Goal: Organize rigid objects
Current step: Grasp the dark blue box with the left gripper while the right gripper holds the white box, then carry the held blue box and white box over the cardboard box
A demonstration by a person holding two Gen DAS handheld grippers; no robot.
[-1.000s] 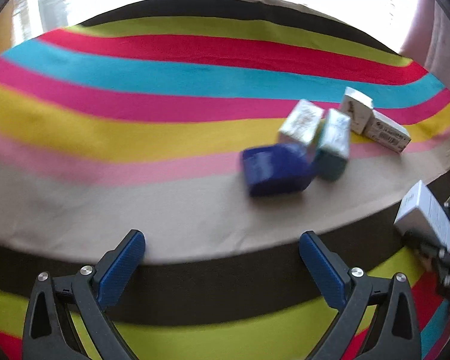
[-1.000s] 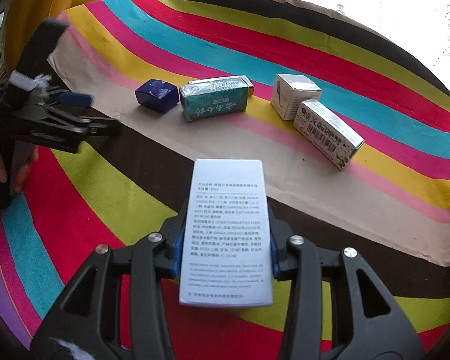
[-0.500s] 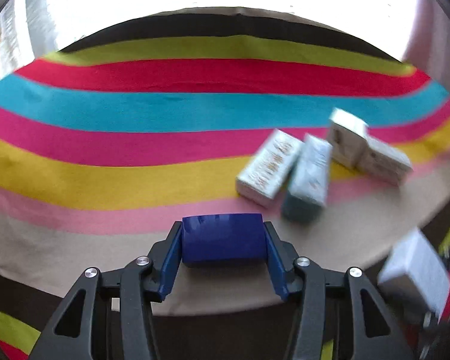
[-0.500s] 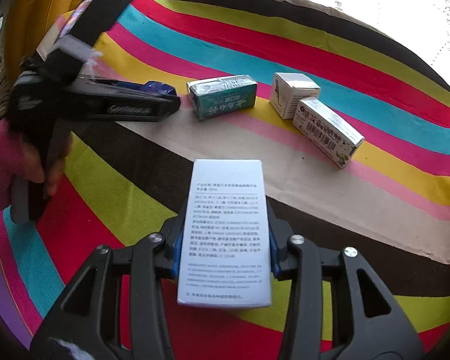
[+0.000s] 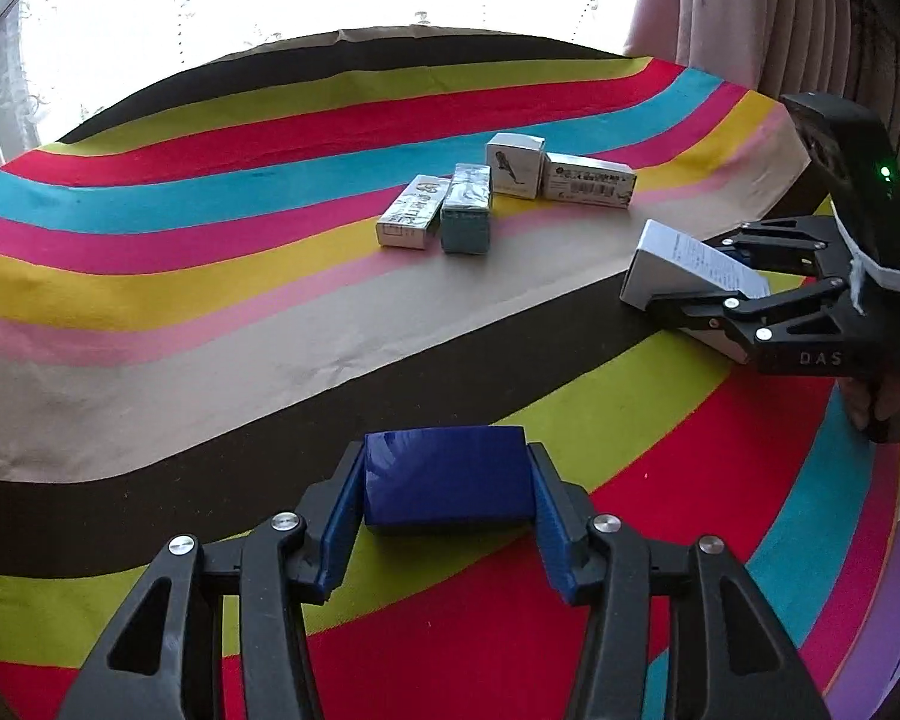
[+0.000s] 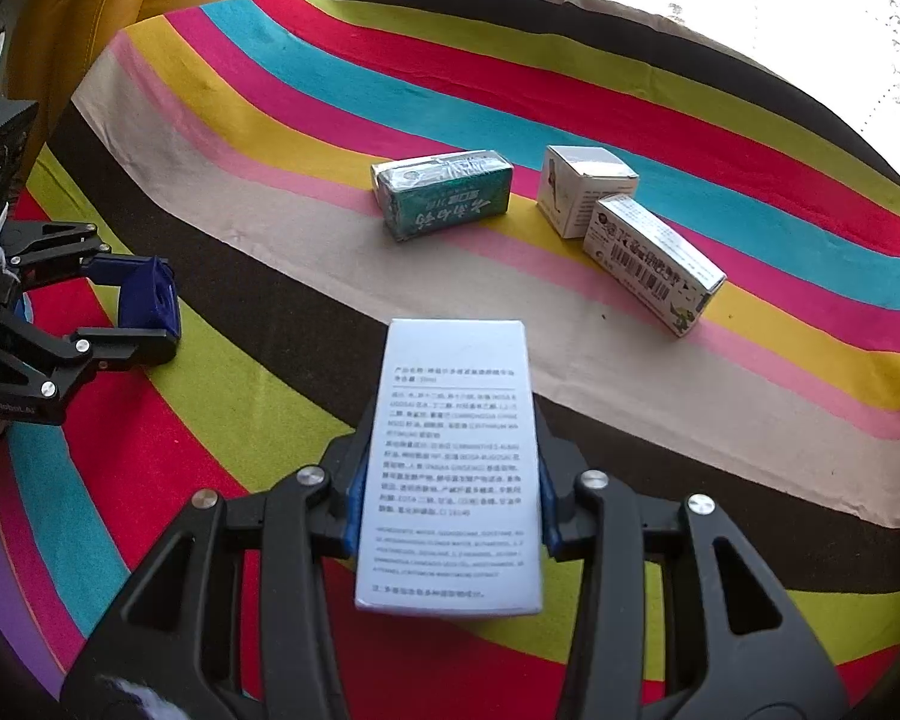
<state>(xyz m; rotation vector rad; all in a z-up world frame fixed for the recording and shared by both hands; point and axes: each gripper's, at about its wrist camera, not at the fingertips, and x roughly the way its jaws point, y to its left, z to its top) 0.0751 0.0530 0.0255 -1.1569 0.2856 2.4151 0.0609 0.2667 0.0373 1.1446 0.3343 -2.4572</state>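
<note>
While the dark blue box [image 5: 447, 483] sits pinched in my left hand-held gripper [image 5: 447, 510], my right hand-held gripper [image 6: 450, 504] clamps the white printed box [image 6: 450, 462]; four more boxes [image 5: 465, 207] lie ahead on the striped counter [image 5: 150, 300].

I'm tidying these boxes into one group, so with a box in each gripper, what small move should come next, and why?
Probably carry the blue box, clamped in the left hand-held gripper, forward and set it on the cloth beside the silver box and teal box. Both lie side by side with bare cloth in front, while the right hand-held gripper holds the white box.
</note>
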